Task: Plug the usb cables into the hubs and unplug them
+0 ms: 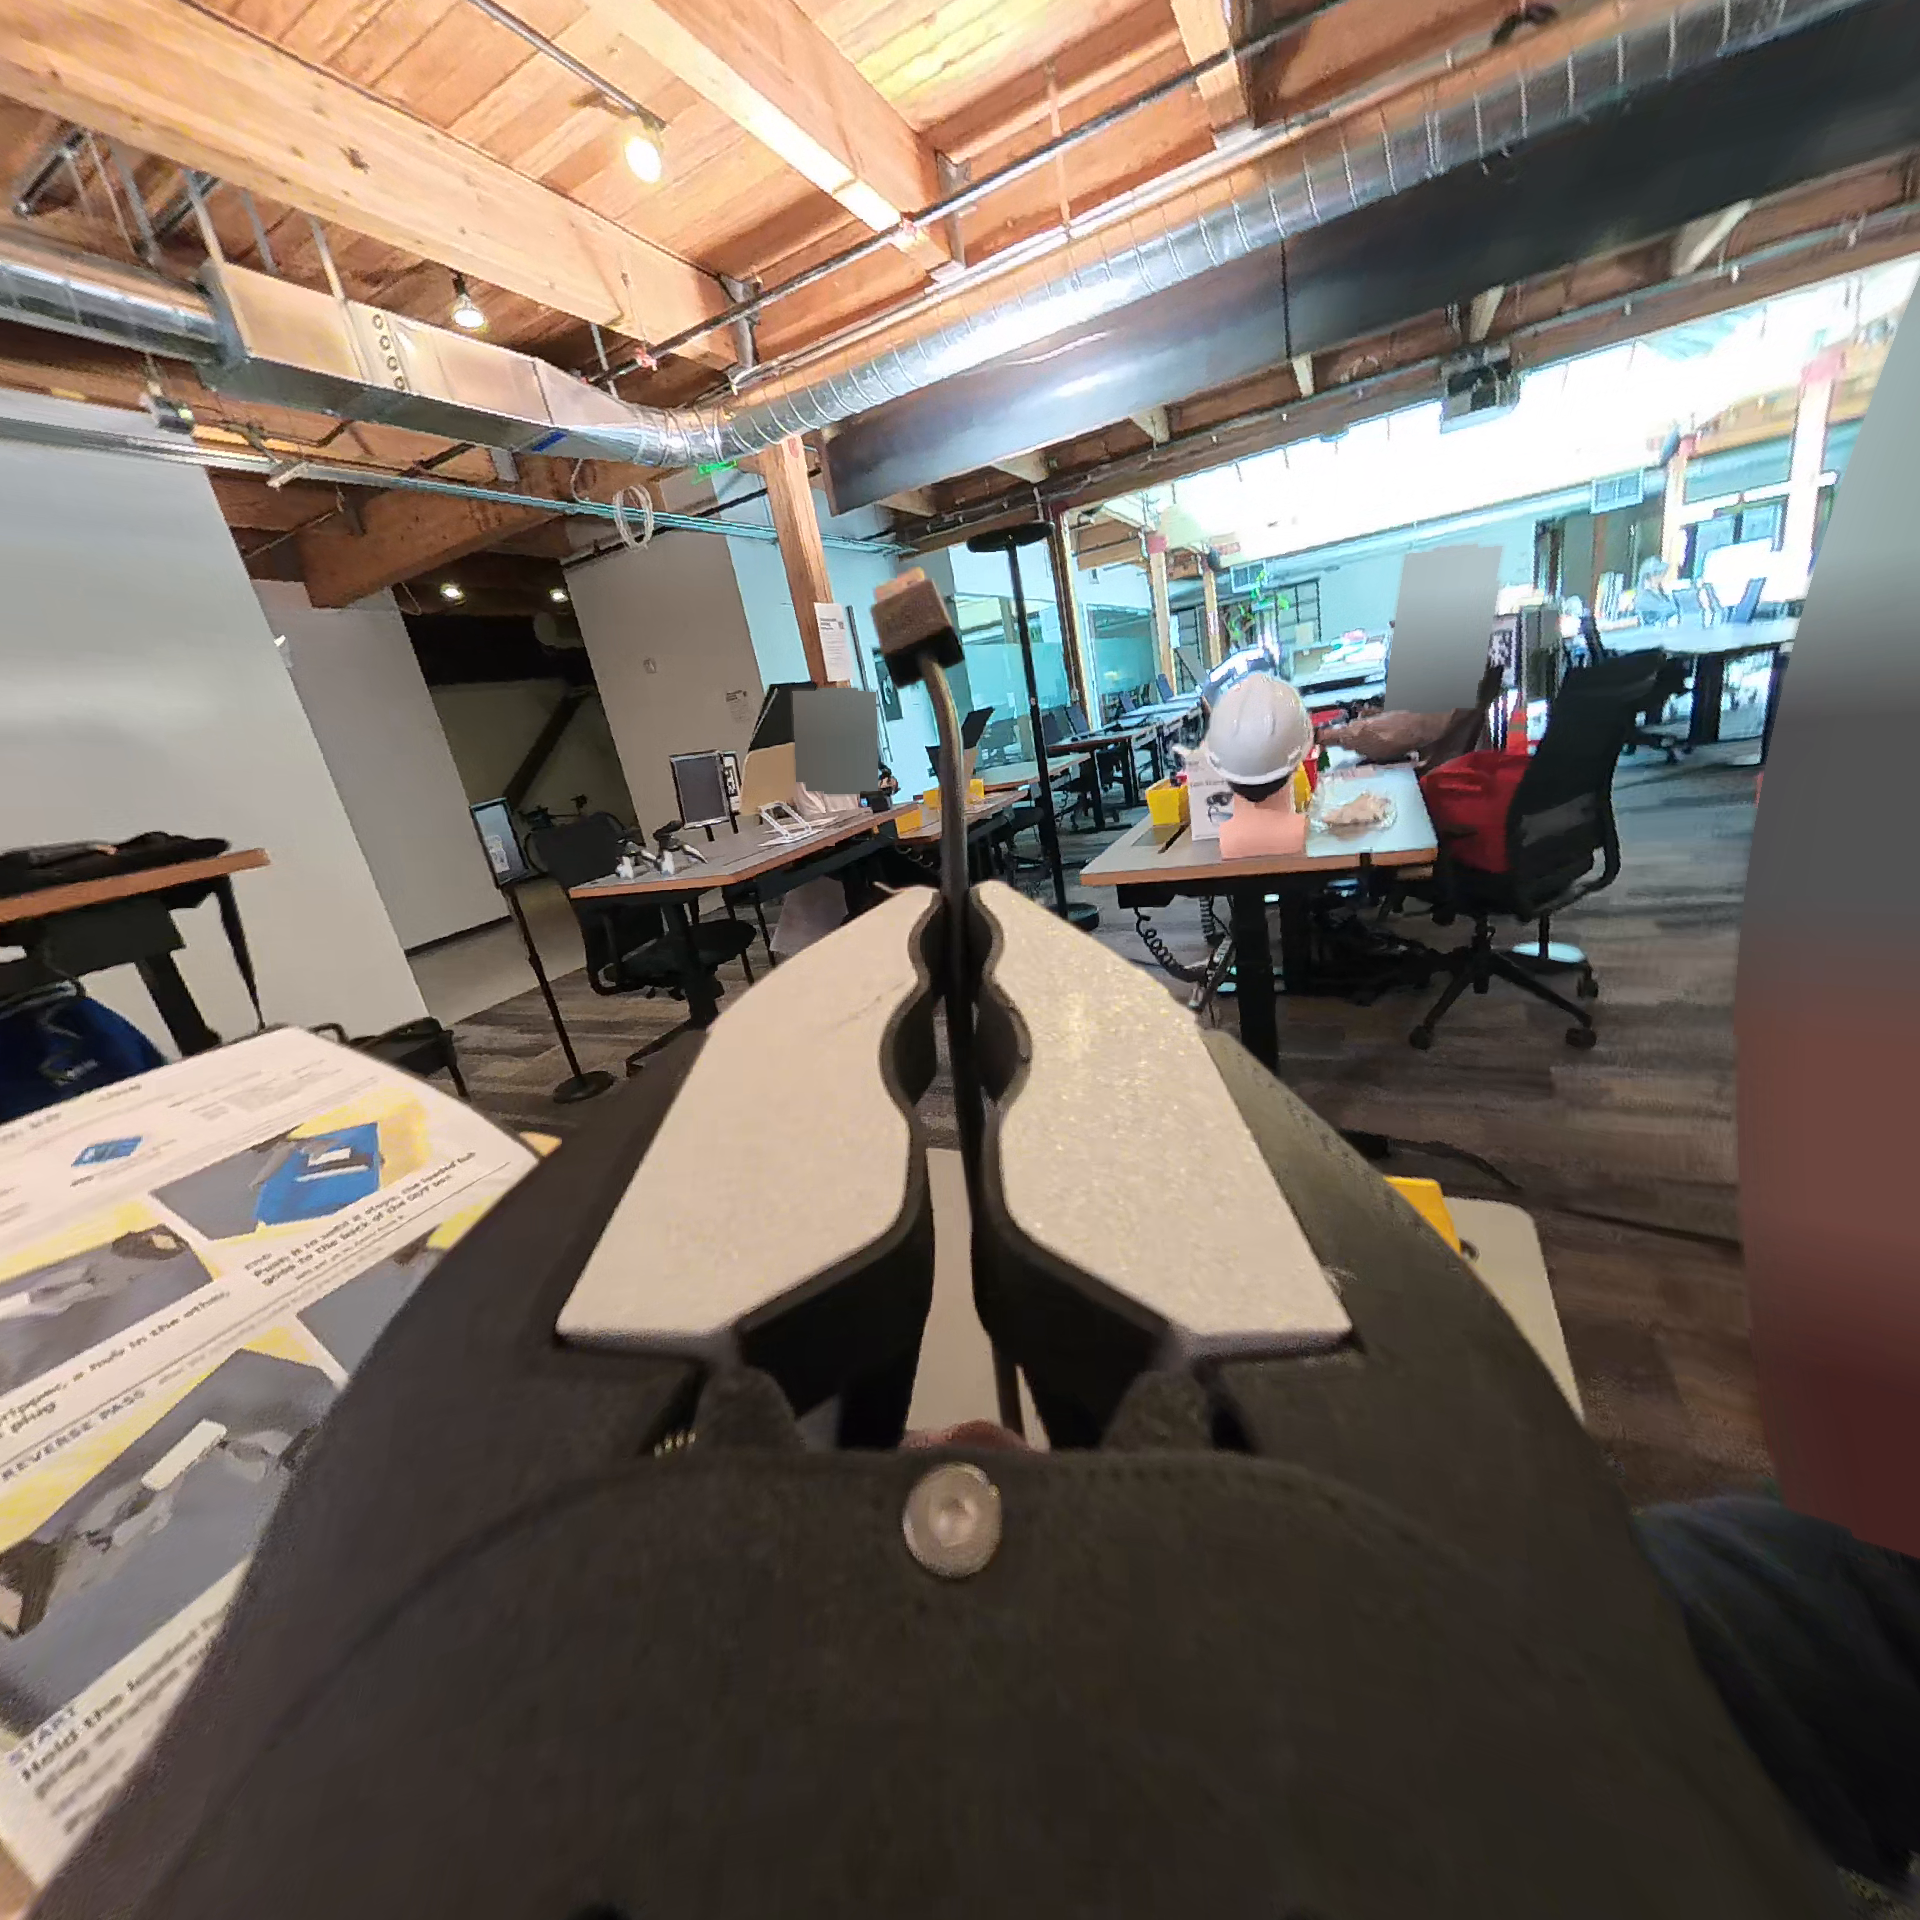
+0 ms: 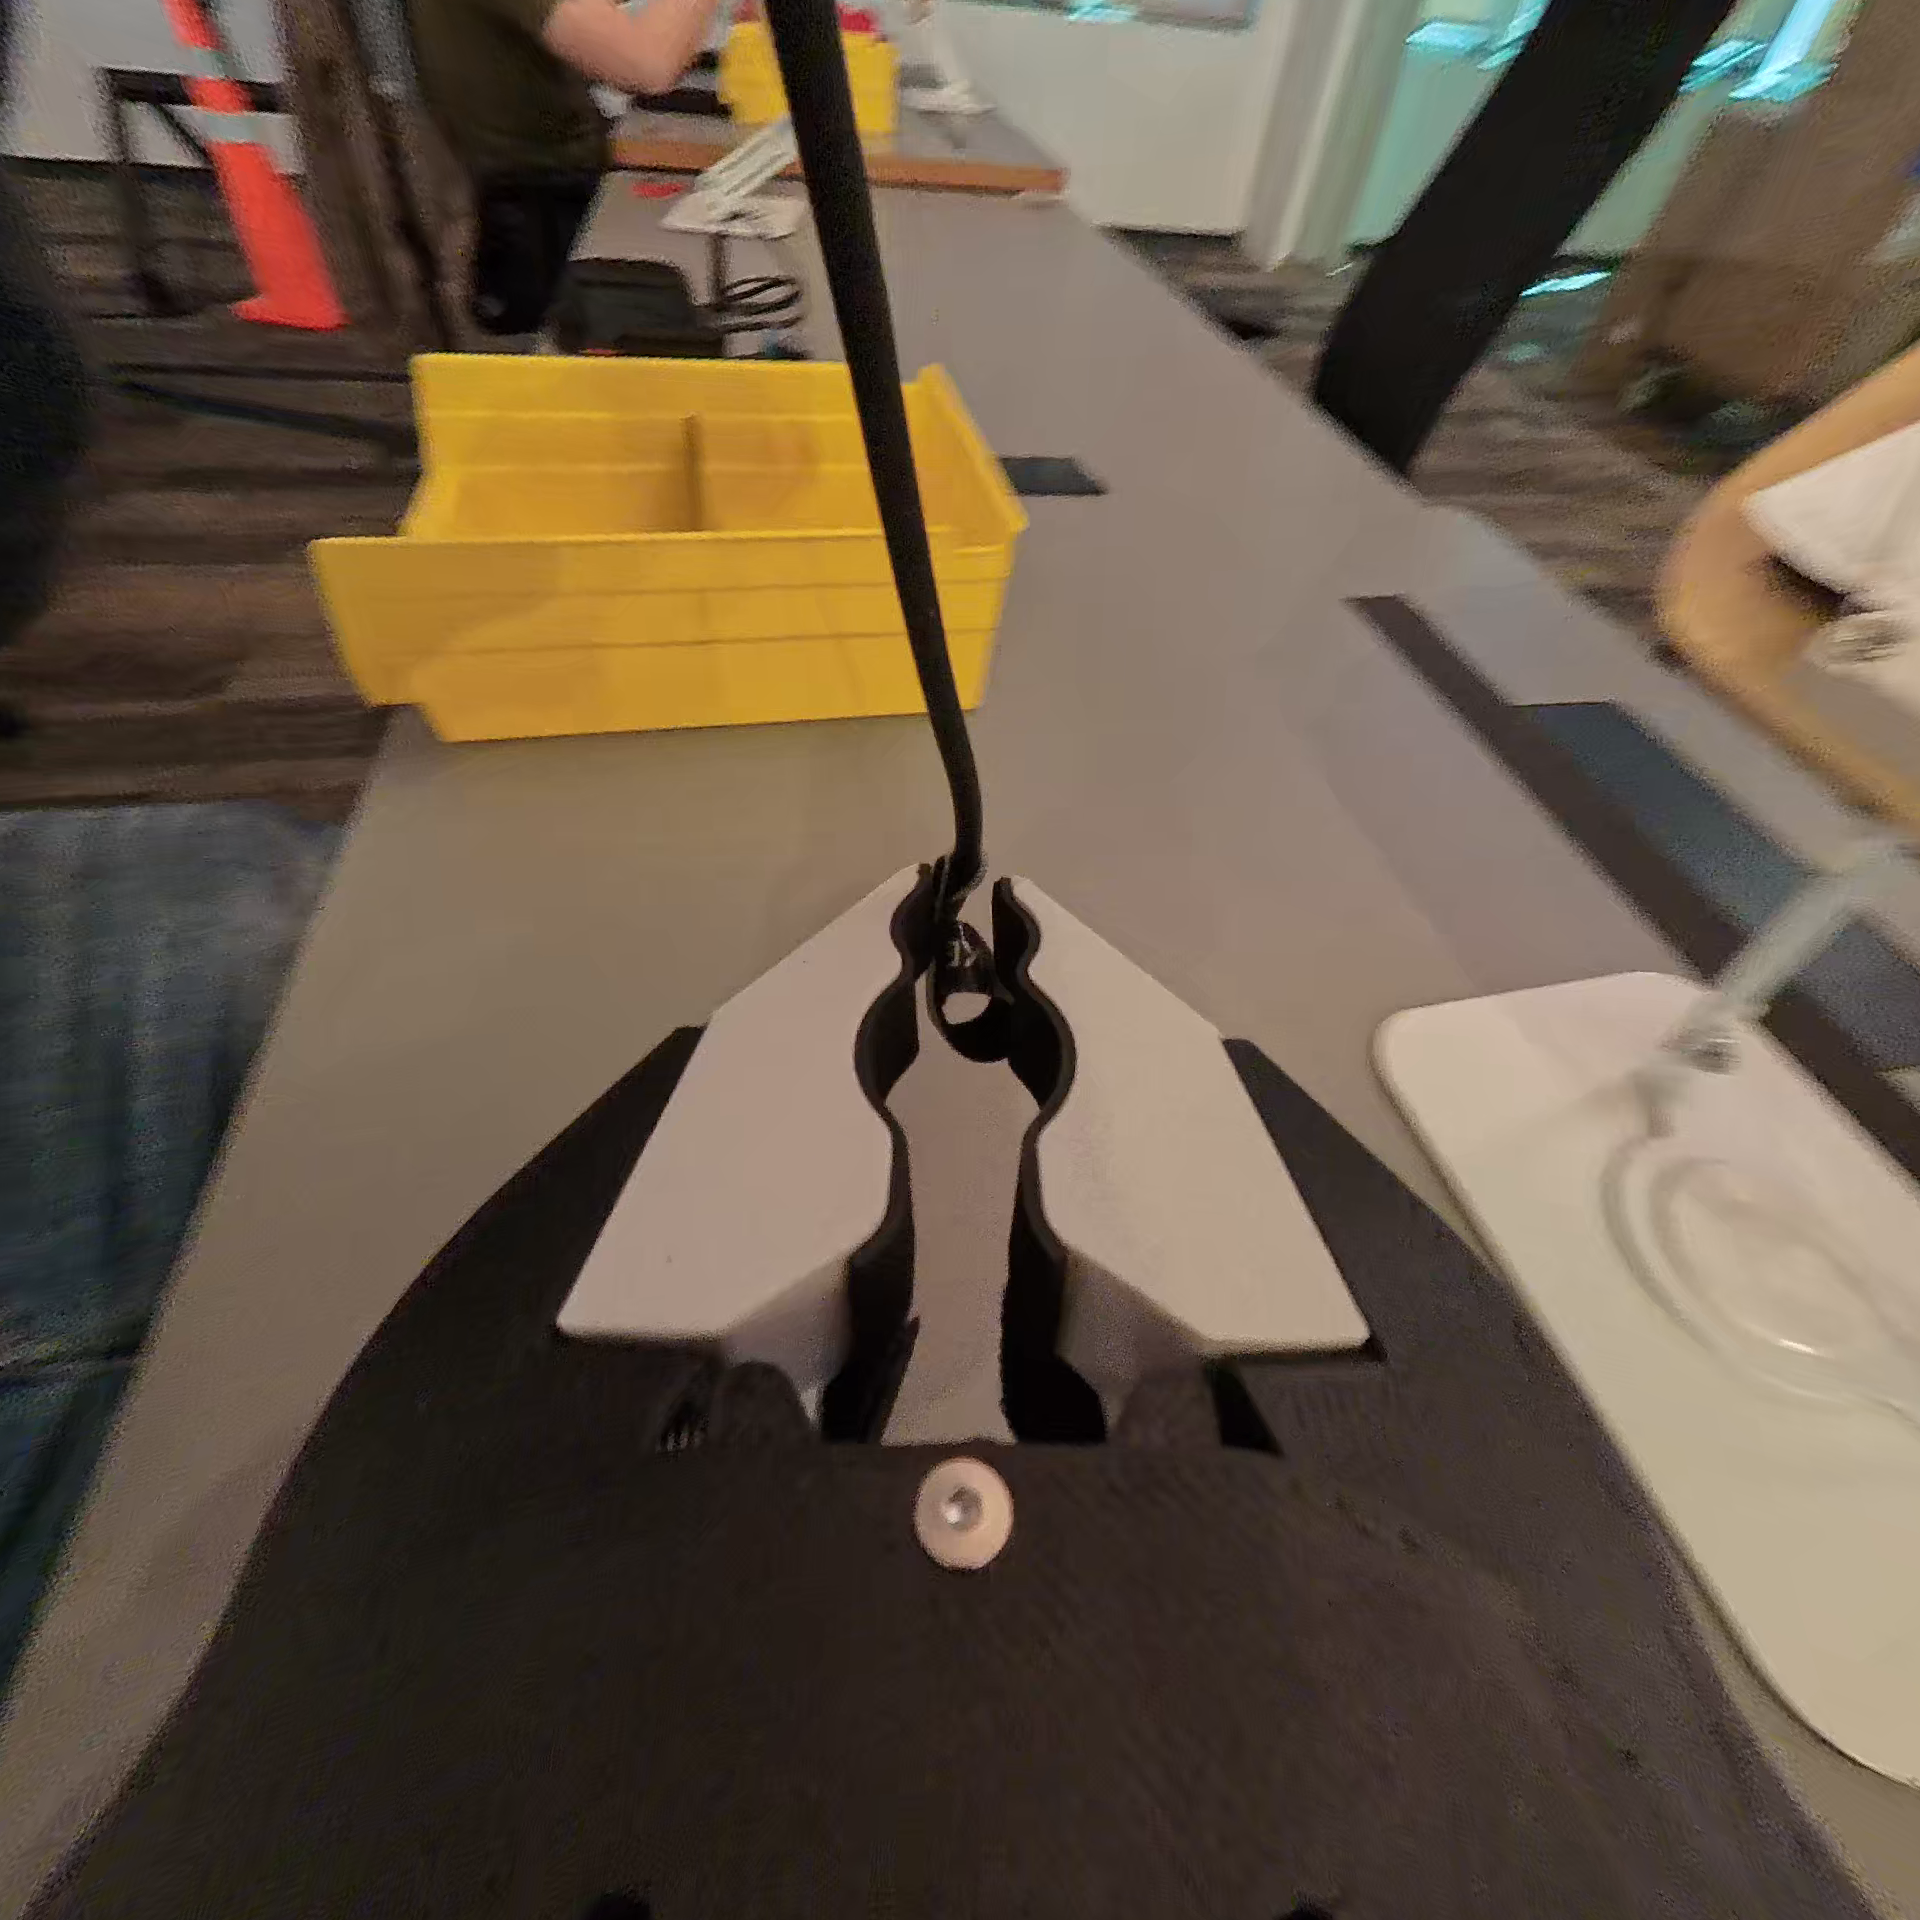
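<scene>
The left tool is raised and tilted upward, its two grey fingers pressed nearly together along their whole length, pinching a thin black cable that rises beyond the tips. The right tool points forward and down over the counter, its tips closed around the end of a black cable, with a gap behind them.

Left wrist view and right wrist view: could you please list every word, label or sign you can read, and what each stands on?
Printed instruction sheet, lower left: headings and captions are legible, but I do not copy wording.
White sign on the wooden post: too small to read.
Card beside the mannequin head: too small.
Right wrist view: no writing visible.
</scene>
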A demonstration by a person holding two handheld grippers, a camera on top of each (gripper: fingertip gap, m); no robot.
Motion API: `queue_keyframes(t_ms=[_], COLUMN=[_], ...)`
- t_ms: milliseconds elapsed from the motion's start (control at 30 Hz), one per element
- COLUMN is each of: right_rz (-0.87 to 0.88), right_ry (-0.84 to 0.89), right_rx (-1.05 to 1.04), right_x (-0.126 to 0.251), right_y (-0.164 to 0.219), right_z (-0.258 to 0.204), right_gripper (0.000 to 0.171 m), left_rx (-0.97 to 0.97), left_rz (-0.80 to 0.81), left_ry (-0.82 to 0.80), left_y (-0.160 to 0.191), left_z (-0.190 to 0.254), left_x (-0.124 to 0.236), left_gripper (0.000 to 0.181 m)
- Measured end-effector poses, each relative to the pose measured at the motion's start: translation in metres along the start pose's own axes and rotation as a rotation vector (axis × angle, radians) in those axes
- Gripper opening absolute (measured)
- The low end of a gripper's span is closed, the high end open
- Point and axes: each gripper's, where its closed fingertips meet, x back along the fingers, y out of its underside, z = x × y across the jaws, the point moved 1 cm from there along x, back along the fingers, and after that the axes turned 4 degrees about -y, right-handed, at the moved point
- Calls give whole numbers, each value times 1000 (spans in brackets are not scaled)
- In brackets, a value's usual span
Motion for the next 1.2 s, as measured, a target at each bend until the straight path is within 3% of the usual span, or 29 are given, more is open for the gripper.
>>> queue_keyframes(t_ms=[267, 367, 433, 500, 600, 767, 833, 867, 1000, 1100, 1200], right_rz=[-3, -12, -110, -169, -119, 3, 114, 156, 263, 302, 345], right_ry=[-256, -270, -277, -294, -271, -82, 27, 61, 203, 284, 438], right_rx=[-102, -79, -54, -55, -62, -91, -69, -56, -22, -67, -15], right_x=[-3, -7, -16, -24, -20, 18, 40, 48, 61, 66, 89], right_y=[2, 3, 19, 36, 33, 6, -16, -28, -64, -73, -75], right_z=[-55, -67, -75, -82, -82, -34, -6, 6, 58, 89, 102], right_gripper=[12, 17, 19, 12, 12, 63, 75, 74, 44, 42, 26], left_rx=[58, 46, 45, 55, 28, 25, 30, 29, 21, -1, -11], left_rz=[32, 32, 40, 45, 22, 13, 16, 16, 7, -4, 2], left_ry=[-112, -151, -170, -165, -174, -127, -106, -99, -62, -48, -42], left_y=[1, -2, -6, -12, -16, -18, -18, -18, -19, -21, -27], left_z=[-55, -70, -80, -87, -91, -81, -76, -73, -59, -52, -50], left_x=[9, 3, -4, -12, -21, -25, -26, -28, -38, -43, -41], left_gripper=[1, 0, 1, 1, 1, 1, 1, 1, 1, 1, 1])
